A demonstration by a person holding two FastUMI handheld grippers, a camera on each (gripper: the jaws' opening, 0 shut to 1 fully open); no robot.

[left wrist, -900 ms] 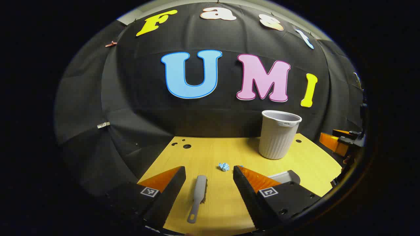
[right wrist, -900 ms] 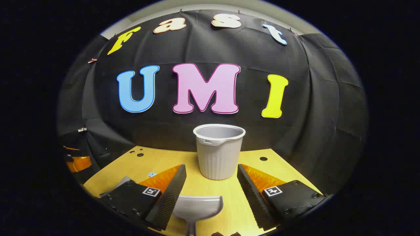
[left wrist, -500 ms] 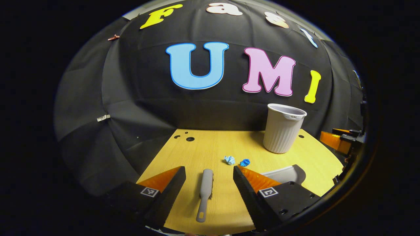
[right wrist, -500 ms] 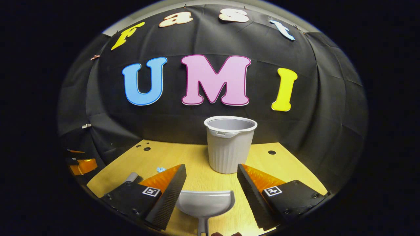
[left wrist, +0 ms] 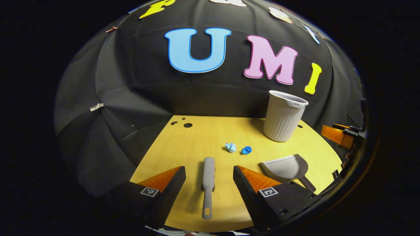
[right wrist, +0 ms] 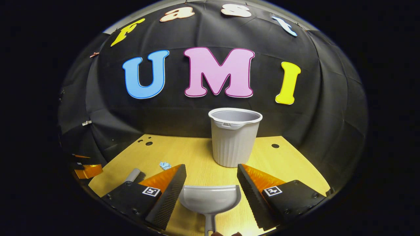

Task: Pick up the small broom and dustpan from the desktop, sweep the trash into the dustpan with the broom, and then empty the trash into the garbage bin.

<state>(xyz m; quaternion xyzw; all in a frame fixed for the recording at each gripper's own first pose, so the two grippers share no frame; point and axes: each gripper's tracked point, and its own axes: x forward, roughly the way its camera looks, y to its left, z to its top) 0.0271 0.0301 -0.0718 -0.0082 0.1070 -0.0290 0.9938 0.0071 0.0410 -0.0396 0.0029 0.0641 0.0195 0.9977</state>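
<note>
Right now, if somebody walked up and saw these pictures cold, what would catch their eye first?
Probably the pale ribbed garbage bin, standing upright at the back of the yellow desktop. Next, two crumpled blue bits of trash lie mid-desk. The small broom lies between the left gripper's open jaws, and the dustpan between the right gripper's, neither gripped yet.
</note>
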